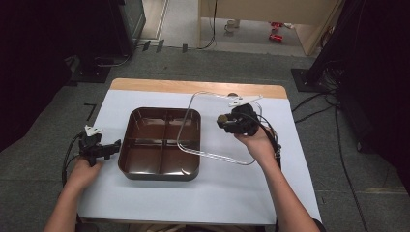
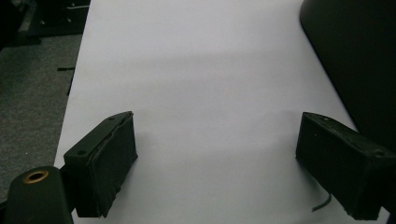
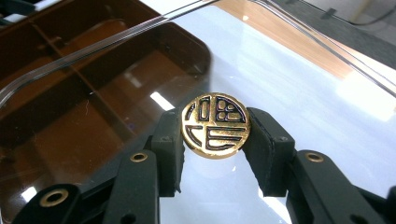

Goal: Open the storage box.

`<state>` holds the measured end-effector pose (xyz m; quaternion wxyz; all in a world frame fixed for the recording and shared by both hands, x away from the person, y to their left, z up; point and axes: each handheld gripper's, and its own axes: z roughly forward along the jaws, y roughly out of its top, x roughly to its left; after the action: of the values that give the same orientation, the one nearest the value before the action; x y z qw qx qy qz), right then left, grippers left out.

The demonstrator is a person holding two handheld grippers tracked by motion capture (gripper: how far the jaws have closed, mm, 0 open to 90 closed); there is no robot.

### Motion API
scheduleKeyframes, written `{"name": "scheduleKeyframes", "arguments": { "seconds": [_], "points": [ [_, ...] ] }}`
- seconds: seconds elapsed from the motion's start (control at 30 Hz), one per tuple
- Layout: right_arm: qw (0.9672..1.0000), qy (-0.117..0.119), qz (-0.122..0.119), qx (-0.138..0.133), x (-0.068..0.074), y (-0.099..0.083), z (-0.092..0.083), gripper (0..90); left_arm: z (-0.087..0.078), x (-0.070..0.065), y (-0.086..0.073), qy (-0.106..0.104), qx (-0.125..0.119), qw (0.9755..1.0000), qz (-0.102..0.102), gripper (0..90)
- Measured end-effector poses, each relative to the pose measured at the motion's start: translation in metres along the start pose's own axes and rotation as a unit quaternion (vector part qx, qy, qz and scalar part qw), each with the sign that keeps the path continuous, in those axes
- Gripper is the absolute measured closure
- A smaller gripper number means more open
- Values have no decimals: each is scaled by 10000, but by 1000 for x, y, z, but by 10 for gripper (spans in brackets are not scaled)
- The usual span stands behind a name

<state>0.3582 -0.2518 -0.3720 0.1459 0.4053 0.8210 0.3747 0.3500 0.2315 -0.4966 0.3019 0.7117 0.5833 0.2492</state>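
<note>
A brown square tray (image 1: 126,145) with four compartments sits on the white table cover. A clear plastic lid (image 1: 212,145) hangs tilted over the tray's right side, and its round gold knob (image 1: 223,118) is clamped in my right gripper (image 1: 231,123). In the right gripper view both pads press the sides of the gold knob (image 3: 215,125), with the brown tray (image 3: 56,93) seen through the lid (image 3: 299,84) below it. My left gripper (image 1: 115,145) rests just left of the tray, its jaws wide apart. In the left gripper view nothing lies between the jaws of the left gripper (image 2: 215,163), and the tray's dark wall (image 2: 355,56) stands at the right.
The white cover (image 1: 208,193) lies on a wooden table whose far edge (image 1: 193,87) shows bare wood. Grey carpet, dark stands and cables (image 1: 314,101) surround the table.
</note>
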Motion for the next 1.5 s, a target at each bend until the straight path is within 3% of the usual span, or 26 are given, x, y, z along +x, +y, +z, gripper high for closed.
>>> {"name": "scheduleKeyframes", "arguments": {
  "seconds": [0.47,0.7,0.9,1.5],
  "points": [
    [9975,-467,532,-8,-51,-32,-11,588,0,0,0,-1,6,10000,3,122],
    [9942,-730,781,131,-78,-46,-1,588,0,0,0,-1,7,10000,2,122],
    [9913,-982,846,244,-90,-54,17,587,0,0,0,-2,7,10000,3,122],
    [9859,-1127,1150,450,-105,-69,64,587,0,0,0,-2,6,10000,4,122]
  ]
}}
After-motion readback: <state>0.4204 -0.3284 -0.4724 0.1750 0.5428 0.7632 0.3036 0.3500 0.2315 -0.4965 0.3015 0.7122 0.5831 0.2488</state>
